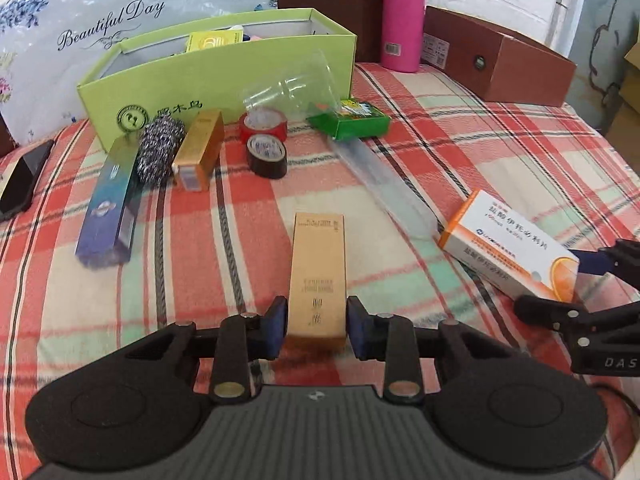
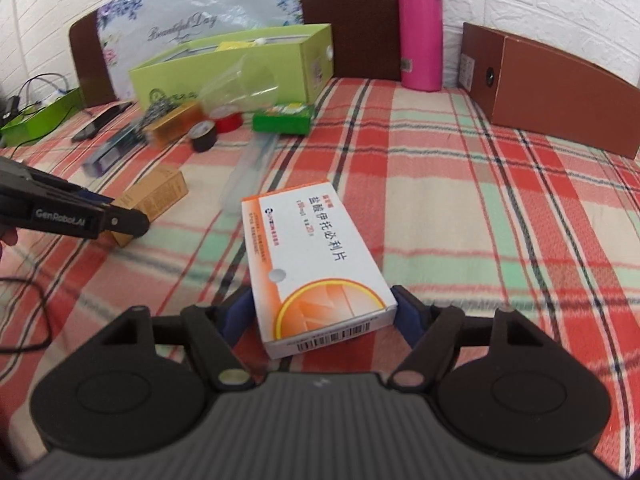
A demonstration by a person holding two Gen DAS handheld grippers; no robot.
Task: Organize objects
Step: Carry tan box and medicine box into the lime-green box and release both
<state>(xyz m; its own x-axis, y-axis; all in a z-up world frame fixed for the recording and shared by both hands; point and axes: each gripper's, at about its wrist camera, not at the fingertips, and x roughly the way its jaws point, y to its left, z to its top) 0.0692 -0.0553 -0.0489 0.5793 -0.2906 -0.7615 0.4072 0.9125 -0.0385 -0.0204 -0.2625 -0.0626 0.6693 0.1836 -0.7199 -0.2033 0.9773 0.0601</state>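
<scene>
The tan carton (image 1: 317, 280) lies lengthwise on the plaid cloth (image 1: 480, 152), its near end between the blue pads of the left gripper (image 1: 316, 330). Both pads sit against the carton's sides; the jaws stand narrow, closed on it. In the right wrist view the same carton (image 2: 154, 196) shows at the left with that gripper's black finger across its near end.

The white and orange medicine box (image 2: 316, 264) lies flat on the cloth, its barcode end nearest the right gripper (image 2: 324, 312). The jaws stand wide with a pad at each side of the box's near end. Whether the pads press on it cannot be told.

Further back lie a clear flat sleeve (image 1: 384, 188), a black tape roll (image 1: 267, 156), a red tape roll (image 1: 263, 124), a green packet (image 1: 352, 120), a tipped clear cup (image 1: 296, 88), a gold box (image 1: 199, 148), a steel scourer (image 1: 159, 148) and a blue carton (image 1: 110, 204).

Behind these stands the open light green box (image 1: 224, 80), with items inside. A pink flask (image 1: 403, 16) and a brown box (image 1: 504, 60) stand at the rear right. A dark phone (image 1: 24, 180) lies at the left edge.
</scene>
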